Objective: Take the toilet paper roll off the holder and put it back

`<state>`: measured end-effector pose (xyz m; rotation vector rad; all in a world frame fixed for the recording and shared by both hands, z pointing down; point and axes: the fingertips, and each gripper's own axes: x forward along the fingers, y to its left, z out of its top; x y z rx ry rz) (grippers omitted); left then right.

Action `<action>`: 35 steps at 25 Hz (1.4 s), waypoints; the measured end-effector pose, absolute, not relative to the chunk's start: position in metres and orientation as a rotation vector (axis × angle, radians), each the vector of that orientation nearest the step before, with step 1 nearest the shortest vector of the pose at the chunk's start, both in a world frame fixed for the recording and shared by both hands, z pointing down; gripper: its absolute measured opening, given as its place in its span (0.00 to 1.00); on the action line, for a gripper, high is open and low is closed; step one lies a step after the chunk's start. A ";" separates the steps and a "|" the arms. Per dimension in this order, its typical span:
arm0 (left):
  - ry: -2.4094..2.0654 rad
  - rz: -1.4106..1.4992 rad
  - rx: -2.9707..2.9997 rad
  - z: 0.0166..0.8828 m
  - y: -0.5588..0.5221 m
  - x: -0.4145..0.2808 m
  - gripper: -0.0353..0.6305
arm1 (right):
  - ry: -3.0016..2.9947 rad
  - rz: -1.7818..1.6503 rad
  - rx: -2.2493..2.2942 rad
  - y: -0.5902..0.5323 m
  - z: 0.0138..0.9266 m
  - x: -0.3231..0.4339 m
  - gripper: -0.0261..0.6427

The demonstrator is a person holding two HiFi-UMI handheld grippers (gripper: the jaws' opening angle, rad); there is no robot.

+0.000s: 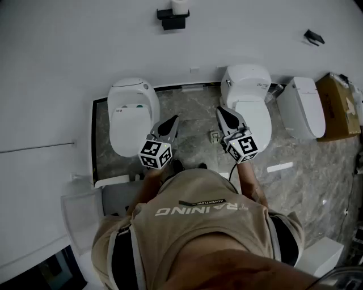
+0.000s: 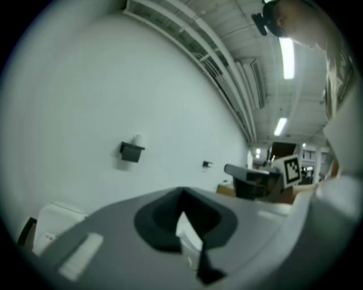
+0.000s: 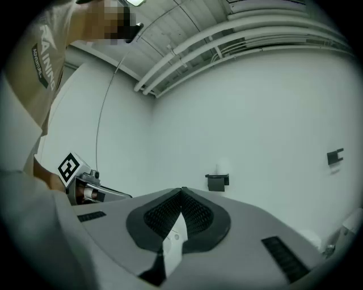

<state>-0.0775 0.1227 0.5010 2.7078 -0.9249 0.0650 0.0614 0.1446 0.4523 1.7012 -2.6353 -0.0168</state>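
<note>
Toilet paper roll (image 1: 180, 5) sits on holder (image 1: 172, 20); only head view shows floor (image 1: 195, 116); left hand-held gripper (image 1: 174, 119), right hand-held gripper (image 1: 219, 111) closed, empty.

Grey marble floor (image 1: 195, 113) under three white toilets (image 1: 249, 96) in a row, cardboard box (image 1: 337, 105) at right end.

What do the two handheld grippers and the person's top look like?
The left gripper and right gripper are grey tapering wedges with dark pads, each carrying a white cube of black square markers. A dark cable trails from the right one. The person wears a tan T-shirt with white lettering.
</note>
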 end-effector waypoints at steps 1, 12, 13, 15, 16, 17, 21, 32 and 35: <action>-0.918 0.068 2.715 0.499 0.120 -0.081 0.05 | -2.639 -0.024 1.710 0.143 0.450 0.057 0.06; -0.913 0.024 2.740 0.487 0.109 -0.095 0.05 | -2.655 -0.062 1.660 0.134 0.441 0.029 0.06; -0.914 0.024 2.739 0.487 0.106 -0.096 0.05 | -2.651 -0.064 1.652 0.131 0.441 0.027 0.06; -0.912 0.028 2.736 0.489 0.099 -0.098 0.05 | -2.636 -0.072 1.642 0.123 0.443 0.023 0.06; -0.910 0.031 2.734 0.490 0.094 -0.100 0.05 | -2.629 -0.073 1.641 0.119 0.444 0.021 0.06; -0.906 0.035 2.733 0.492 0.090 -0.101 0.05 | -2.625 -0.070 1.644 0.114 0.445 0.019 0.06; -0.884 0.057 2.748 0.492 0.071 -0.106 0.05 | -2.629 -0.004 1.703 0.092 0.451 0.017 0.06; -0.859 0.127 2.745 0.521 0.014 -0.124 0.05 | -2.520 0.043 1.810 0.041 0.471 0.015 0.06; -0.854 0.126 2.723 0.523 0.006 -0.122 0.05 | -2.519 0.091 1.777 0.032 0.482 0.012 0.06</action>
